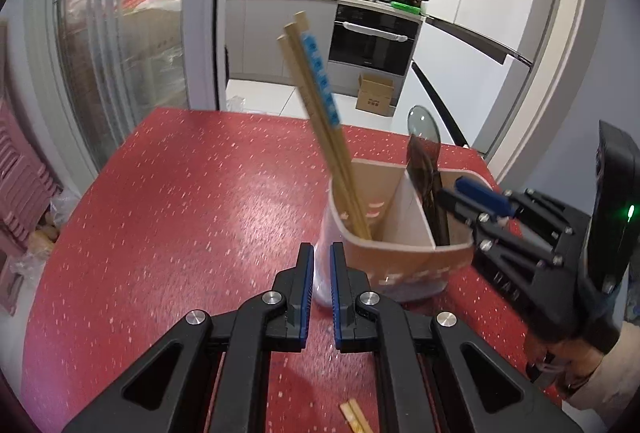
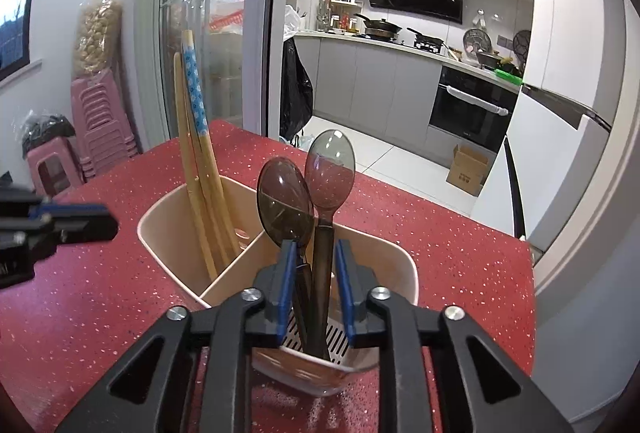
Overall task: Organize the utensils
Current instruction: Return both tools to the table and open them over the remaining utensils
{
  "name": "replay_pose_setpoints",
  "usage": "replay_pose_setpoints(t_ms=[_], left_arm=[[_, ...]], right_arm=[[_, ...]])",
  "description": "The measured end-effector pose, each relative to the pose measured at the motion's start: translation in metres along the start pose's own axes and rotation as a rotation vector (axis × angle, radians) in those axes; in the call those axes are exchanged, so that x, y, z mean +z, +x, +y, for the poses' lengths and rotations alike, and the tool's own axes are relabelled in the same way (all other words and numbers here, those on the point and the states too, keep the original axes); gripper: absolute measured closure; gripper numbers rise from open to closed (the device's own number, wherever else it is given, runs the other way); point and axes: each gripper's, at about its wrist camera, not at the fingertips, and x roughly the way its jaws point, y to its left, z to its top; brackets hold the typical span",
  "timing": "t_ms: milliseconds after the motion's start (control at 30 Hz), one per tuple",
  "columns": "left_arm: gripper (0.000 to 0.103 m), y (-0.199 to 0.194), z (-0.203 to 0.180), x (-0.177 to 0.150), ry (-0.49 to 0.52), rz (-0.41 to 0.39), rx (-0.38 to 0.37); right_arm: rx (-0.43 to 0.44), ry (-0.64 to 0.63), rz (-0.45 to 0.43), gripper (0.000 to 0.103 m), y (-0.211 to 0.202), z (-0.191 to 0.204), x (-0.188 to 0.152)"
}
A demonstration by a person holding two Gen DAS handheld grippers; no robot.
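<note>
On the red speckled desk (image 2: 440,233), the left gripper (image 1: 319,285) hovers at the left, just short of the beige utensil holder (image 2: 400,265), its fingers (image 1: 304,289) slightly parted and grasping nothing. The holder's left compartment carries a bundle of bamboo chopsticks (image 2: 196,169) leaning up and leftward, one with a blue patterned band. Right of the divider, two smoky translucent spoons (image 2: 308,193) stand bowl-up on the slotted floor. The right gripper (image 2: 316,293) sits over that right compartment, its fingers (image 2: 344,289) spread to either side of the spoon handles, released and not clamping them. Loose chopstick ends (image 1: 356,417) lie on the desk beneath the left gripper.
</note>
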Motion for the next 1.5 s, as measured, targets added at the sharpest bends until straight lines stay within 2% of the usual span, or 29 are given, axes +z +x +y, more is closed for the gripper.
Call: replay_pose_setpoints(t_ms=[200,300,433,567,833,1133,1167,1200,1300,1500], left_arm=[[0.068,-0.012,0.008,-0.027,0.003,0.021,0.057],[0.067,-0.019,0.013,-0.043,-0.003,0.037,0.073],[0.067,-0.029,0.021,-0.063,-0.044,0.056,0.054],[0.067,-0.037,0.024,-0.086,-0.040,0.076,0.054],[0.067,-0.046,0.028,-0.133,-0.053,0.128,0.047],[0.067,-0.055,0.027,-0.172,-0.049,0.157,0.029],[0.043,-0.056,0.027,-0.176,-0.047,0.161,0.030],[0.000,-0.056,0.026,-0.178,-0.046,0.168,0.035],[0.000,-0.059,0.028,-0.184,-0.045,0.145,0.051],[0.000,-0.059,0.022,-0.201,0.023,0.182,0.078]], right_arm=[[0.010,0.052,-0.012,0.052,-0.029,0.001,0.001],[0.035,0.076,0.016,0.042,-0.042,0.004,-0.009],[0.074,0.123,0.080,0.038,-0.053,0.009,-0.028],[0.121,0.209,0.170,0.037,-0.058,0.010,-0.054],[0.142,0.312,0.308,0.036,-0.074,0.022,-0.108],[0.140,0.358,0.383,0.034,-0.092,0.035,-0.143],[0.139,0.357,0.387,0.034,-0.094,0.037,-0.145],[0.140,0.358,0.392,0.034,-0.095,0.039,-0.148],[0.142,0.366,0.403,0.034,-0.097,0.045,-0.153],[0.140,0.361,0.426,0.034,-0.100,0.055,-0.162]])
